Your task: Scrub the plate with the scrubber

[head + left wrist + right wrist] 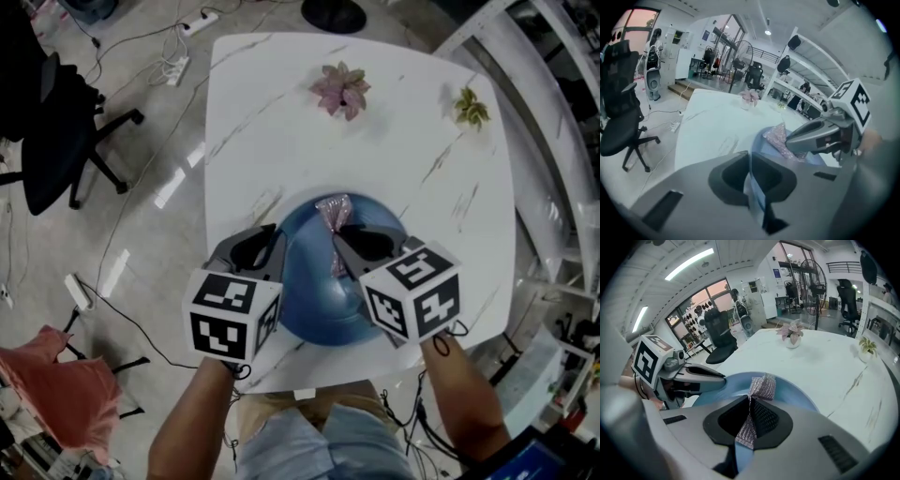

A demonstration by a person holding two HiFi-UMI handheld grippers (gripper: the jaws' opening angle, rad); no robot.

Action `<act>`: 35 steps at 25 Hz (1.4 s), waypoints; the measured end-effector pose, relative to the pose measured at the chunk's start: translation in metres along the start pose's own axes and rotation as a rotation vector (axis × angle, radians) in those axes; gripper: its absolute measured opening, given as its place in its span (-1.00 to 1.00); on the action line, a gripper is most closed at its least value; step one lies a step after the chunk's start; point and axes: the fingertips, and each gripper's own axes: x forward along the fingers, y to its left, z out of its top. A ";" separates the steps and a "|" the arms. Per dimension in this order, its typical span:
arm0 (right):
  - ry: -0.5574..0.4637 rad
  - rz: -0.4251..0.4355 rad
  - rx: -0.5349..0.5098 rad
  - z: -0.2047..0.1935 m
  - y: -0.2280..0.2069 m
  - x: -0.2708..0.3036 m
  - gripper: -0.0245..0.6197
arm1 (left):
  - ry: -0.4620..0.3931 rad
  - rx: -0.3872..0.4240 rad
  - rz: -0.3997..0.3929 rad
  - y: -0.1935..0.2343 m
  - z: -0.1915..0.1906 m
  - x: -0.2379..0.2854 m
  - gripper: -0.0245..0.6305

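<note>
The right gripper (pixel 750 418) pinches the mesh scrubber (pixel 761 386) at the blue plate (pixel 314 300)'s far rim; the left gripper (pixel 750 180) is clamped on the plate's left rim. With the table (pixel 281 131) edge just beside the plate, hard strokes could break that thin hold and push it off.

no legible text, label, brand or number on anything in view
</note>
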 end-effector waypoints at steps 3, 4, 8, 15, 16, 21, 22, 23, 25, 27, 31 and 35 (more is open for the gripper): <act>0.009 0.004 -0.002 0.001 0.001 0.002 -0.80 | 0.021 -0.016 -0.019 0.003 -0.001 0.003 -0.87; 0.013 0.011 0.002 0.001 0.003 0.003 -0.80 | 0.024 -0.023 -0.025 0.003 0.000 0.003 -0.87; 0.037 0.061 0.015 0.005 0.019 0.015 -0.81 | 0.041 -0.032 -0.030 0.003 0.000 0.003 -0.88; 0.089 0.184 0.017 -0.007 0.059 0.027 -0.82 | 0.067 -0.060 -0.037 0.004 -0.001 0.005 -0.88; 0.092 0.196 0.018 -0.010 0.066 0.027 -0.82 | 0.068 -0.064 -0.037 0.004 -0.001 0.005 -0.87; 0.092 0.241 0.044 -0.022 0.085 0.027 -0.83 | 0.065 -0.088 -0.038 0.004 -0.001 0.005 -0.87; 0.098 0.254 0.041 -0.025 0.090 0.027 -0.83 | 0.063 -0.091 -0.037 0.004 -0.001 0.005 -0.87; 0.106 0.267 0.035 -0.029 0.096 0.026 -0.83 | 0.063 -0.092 -0.035 0.004 -0.001 0.005 -0.87; 0.118 0.280 0.013 -0.036 0.107 0.026 -0.83 | 0.064 -0.084 -0.030 0.005 -0.001 0.005 -0.87; 0.127 0.275 -0.008 -0.040 0.112 0.025 -0.83 | 0.070 -0.060 -0.020 0.005 -0.001 0.004 -0.87; 0.159 0.280 -0.035 -0.051 0.115 0.018 -0.83 | 0.073 -0.030 0.004 0.004 -0.002 0.003 -0.87; 0.190 0.284 -0.019 -0.067 0.110 0.007 -0.83 | 0.070 -0.023 0.018 0.005 -0.002 0.003 -0.87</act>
